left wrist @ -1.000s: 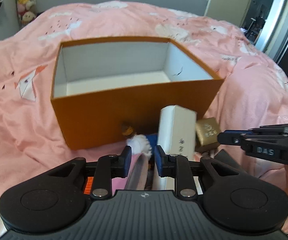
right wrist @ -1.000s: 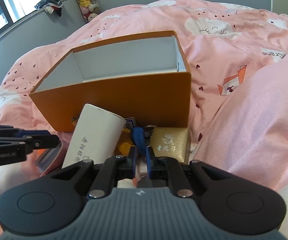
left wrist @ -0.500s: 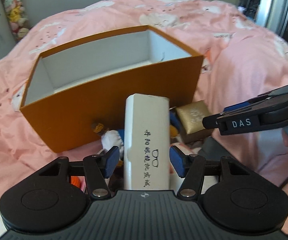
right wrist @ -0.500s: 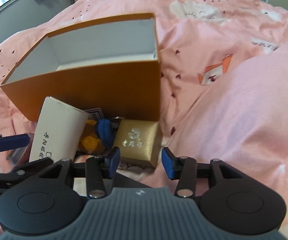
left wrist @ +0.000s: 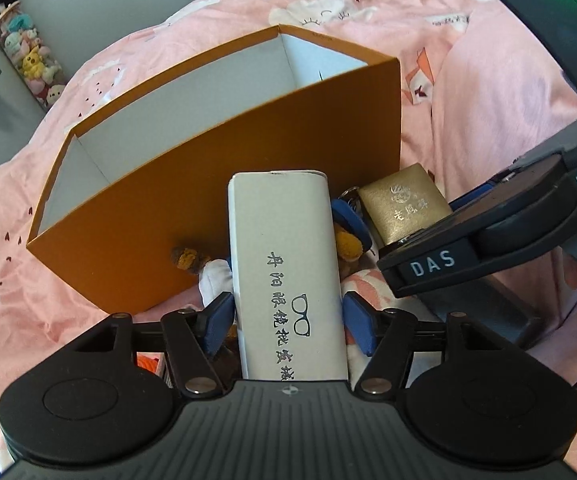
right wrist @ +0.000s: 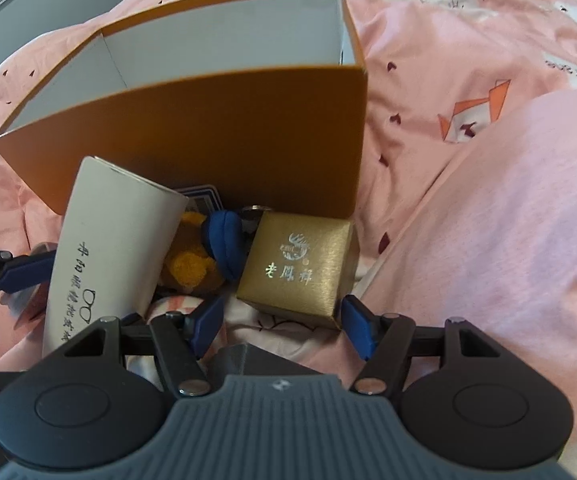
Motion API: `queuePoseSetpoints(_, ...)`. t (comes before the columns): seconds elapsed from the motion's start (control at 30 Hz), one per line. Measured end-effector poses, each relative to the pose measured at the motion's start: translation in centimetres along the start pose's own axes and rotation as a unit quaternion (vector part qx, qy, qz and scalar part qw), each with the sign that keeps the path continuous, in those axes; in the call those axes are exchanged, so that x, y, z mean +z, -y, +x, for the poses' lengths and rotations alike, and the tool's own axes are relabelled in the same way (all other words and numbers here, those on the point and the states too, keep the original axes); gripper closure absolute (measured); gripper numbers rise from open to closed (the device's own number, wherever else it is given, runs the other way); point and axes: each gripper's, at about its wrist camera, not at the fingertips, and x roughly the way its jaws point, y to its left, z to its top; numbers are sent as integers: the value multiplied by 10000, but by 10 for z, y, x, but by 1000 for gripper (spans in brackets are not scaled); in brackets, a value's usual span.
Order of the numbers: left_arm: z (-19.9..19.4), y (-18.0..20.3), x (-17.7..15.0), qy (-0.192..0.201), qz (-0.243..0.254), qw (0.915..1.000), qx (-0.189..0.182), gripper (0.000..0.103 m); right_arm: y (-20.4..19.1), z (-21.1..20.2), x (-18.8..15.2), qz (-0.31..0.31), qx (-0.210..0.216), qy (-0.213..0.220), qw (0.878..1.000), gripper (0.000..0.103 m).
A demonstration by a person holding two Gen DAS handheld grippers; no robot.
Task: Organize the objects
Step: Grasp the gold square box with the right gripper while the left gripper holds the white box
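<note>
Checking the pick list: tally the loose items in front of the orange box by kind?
White glasses case: 1
Gold gift box: 1
Plush toys (orange-and-blue, white): 2
Total: 4, all outside the orange box. More partly hidden things lie underneath, uncounted.

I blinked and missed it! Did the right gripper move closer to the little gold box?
Yes. The right gripper came down towards the square gold box beside the orange cardboard box; its fingers, just opening, now flank it without pressing.
</note>
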Motion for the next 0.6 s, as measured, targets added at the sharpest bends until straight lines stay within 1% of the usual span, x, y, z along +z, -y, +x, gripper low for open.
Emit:
queuePoseSetpoints(0.07, 2, 2, 1, 3, 51, 10000, 35, 31, 0, 4, 0, -8, -36, -13, 10000, 36)
queuePoseSetpoints(0.1, 2, 2, 1, 11, 48, 10000, 13, 33, 0, 6, 0, -10, -58, -32, 10000, 38)
queuePoseSetpoints(0.13, 2, 1, 1, 19, 33, 10000, -5, 33, 0, 8, 0, -7, -90, -34, 10000, 39)
queuePoseSetpoints(0.3, -3, -12, -1, 88, -235, 9994, -229, 34, 5, 1, -1, 126, 12, 102, 9999, 41)
queuePoseSetpoints(0.33, -5, -15, -1, 103, -312, 9991, -282, 34, 5, -3, -1, 143, 17, 161, 9998, 46)
queuePoseSetpoints(0.37, -6, -19, -1, 131, -392, 9986, -334, 34, 5, -6, -1, 137, -24, 159, 9998, 64)
queuePoseSetpoints(0.5, -14, -35, -3, 191, -716, 9957, -552, 34, 8, -14, -2, 161, 19, 200, 9997, 73)
queuePoseSetpoints(0.57, -15, -40, -4, 217, -826, 9943, -644, 34, 8, -13, -1, 193, 11, 177, 9997, 72)
queuePoseSetpoints(0.6, -17, -43, -4, 244, -879, 9935, -678, 35, 7, -12, -1, 176, -7, 176, 9997, 68)
